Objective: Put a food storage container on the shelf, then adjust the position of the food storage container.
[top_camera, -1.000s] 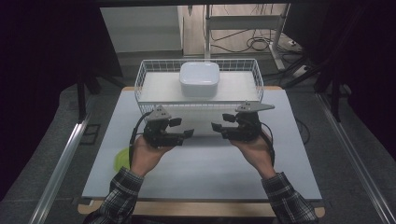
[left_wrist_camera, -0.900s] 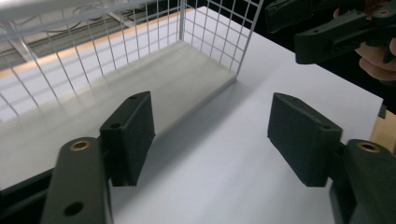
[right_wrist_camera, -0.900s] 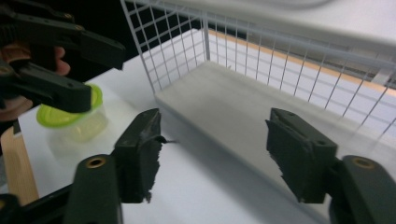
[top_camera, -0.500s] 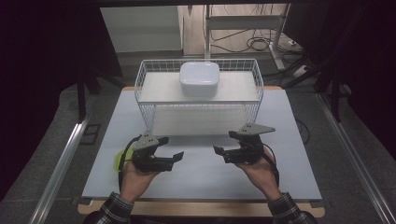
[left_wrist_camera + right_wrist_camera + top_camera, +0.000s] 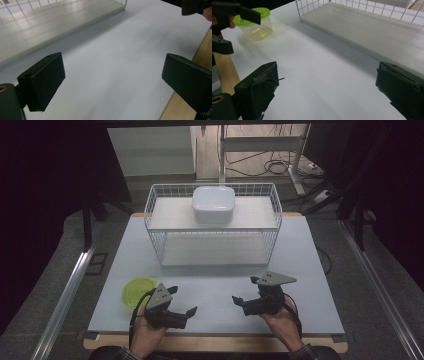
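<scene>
My left gripper (image 5: pixel 183 301) hovers low over the white mat near the front edge, left of centre. Its jaws have just been opening and stand wide apart with nothing between them (image 5: pixel 112 75). My right gripper (image 5: pixel 245 291) is at the same depth, right of centre, facing the left one. Its jaws have also just been opening, and they are wide and empty (image 5: pixel 327 85). A clear tub with a green lid (image 5: pixel 139 290) stands just left of the left gripper. In the right gripper view the tub (image 5: pixel 258 26) sits behind the left gripper's fingers (image 5: pixel 247 13).
A white wire rack (image 5: pixel 215 232) with two shelves stands at the middle back of the mat. A white square container (image 5: pixel 214 204) rests on its top shelf. The mat (image 5: pixel 300 255) lies on a wooden table whose edge (image 5: pixel 215 344) runs along the front.
Both hands have come back from the rack toward the front edge and sunk lower. Both pairs of jaws stand wider apart. The green-lidded tub is uncovered.
</scene>
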